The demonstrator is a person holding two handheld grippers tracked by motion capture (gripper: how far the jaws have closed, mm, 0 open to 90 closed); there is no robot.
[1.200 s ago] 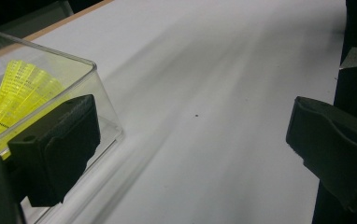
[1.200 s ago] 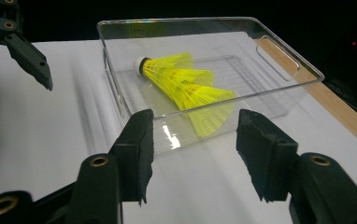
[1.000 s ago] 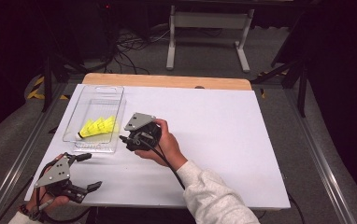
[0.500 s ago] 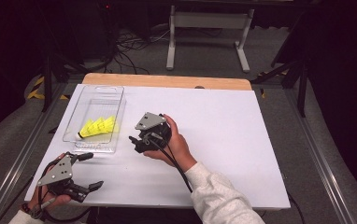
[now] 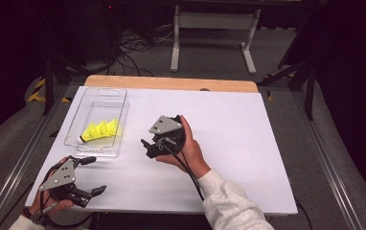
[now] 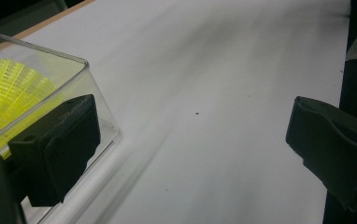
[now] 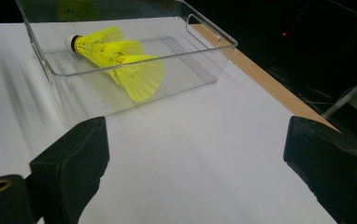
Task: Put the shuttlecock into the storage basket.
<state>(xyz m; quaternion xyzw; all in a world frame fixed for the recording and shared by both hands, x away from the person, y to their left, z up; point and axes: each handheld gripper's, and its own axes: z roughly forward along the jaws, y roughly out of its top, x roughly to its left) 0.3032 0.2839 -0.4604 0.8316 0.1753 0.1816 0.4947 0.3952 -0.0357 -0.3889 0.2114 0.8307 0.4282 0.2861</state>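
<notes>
Scanning from the left, I have my left gripper [image 5: 75,179] parked at the table's near-left corner, jaws spread wide and empty, with the clear tray's [image 5: 120,125] near corner sitting at about ten o'clock just off its left jaw. Inside that tray lie the yellow shuttlecocks [image 5: 99,132], nested into one stack. The stack's long axis runs across the tray in the high view, cork end toward nine o'clock, skirts fanning toward three. Further right, my right gripper [image 5: 164,140] hangs over the middle of the white table [image 5: 229,143]; its jaws have just been opening and now stand wide with nothing between them. From those jaws the stack lies at about eleven o'clock, skirts nearest. The left gripper is closer to the tray. I can read no brand or lettering; the corks may carry a mark, but they are too small to tell.
</notes>
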